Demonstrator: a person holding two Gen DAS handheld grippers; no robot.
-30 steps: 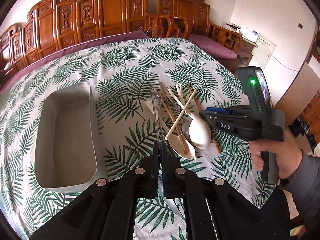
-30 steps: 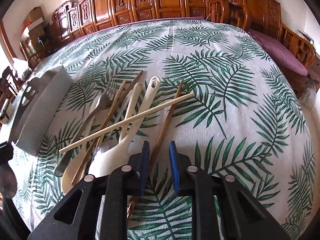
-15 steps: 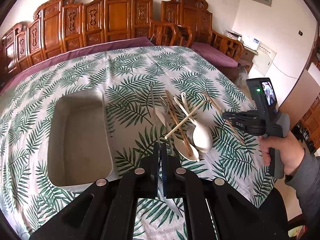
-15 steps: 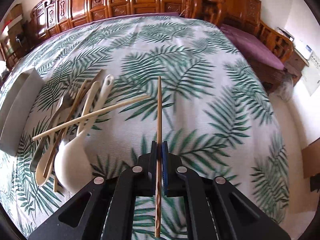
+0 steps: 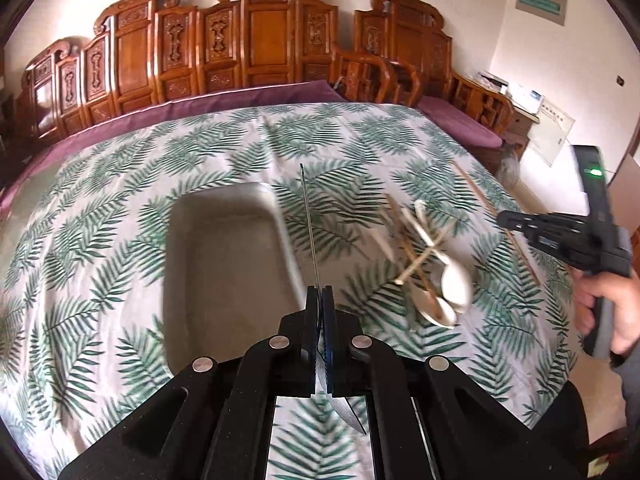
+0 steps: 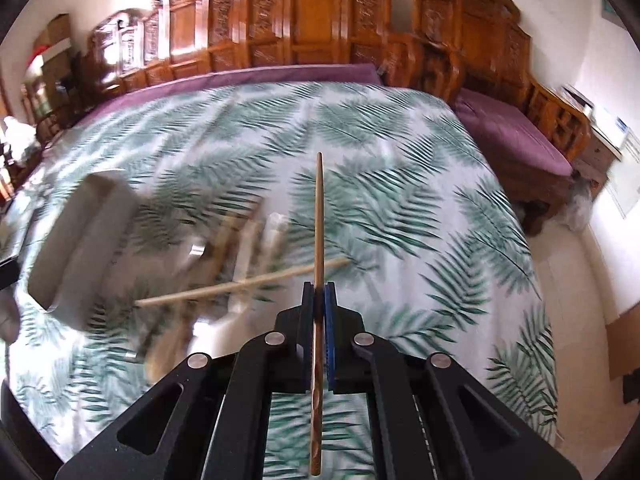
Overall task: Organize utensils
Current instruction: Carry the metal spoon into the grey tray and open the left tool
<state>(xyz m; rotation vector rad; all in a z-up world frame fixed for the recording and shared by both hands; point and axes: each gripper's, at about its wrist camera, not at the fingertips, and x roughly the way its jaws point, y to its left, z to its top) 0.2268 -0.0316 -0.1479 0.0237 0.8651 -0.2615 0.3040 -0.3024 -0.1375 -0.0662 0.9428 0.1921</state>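
- left gripper point(image 5: 319, 300): we hold it above the table, jaws clenched on a metal spoon point(image 5: 310, 224); the thin handle runs forward past the fingertips, the bowl end shows behind the jaws at the bottom of the left wrist view.
- right gripper point(image 6: 319, 296): we hold it clear of the cloth, jaws clenched on a dark wooden chopstick point(image 6: 318, 216); the stick points straight ahead, its patterned end trails back below the jaws.
- grey tray point(image 5: 224, 208): a rounded oblong bin on the tablecloth point(image 5: 120, 200), just left of the spoon handle in the left wrist view; we see only its bare floor. it also shows blurred at the left of the right wrist view.
- loose utensils on the cloth, right of the tray: a white spoon point(image 5: 456, 280), a second pale spoon touching it, a pale chopstick point(image 6: 240, 286) lying across the heap, and a brown chopstick point(image 5: 412, 252) among them.
- the rest of the heap is too blurred in the right wrist view for us to tell piece from piece.
- carved wooden benches point(image 5: 248, 52) with purple cushions line the far side of the table.
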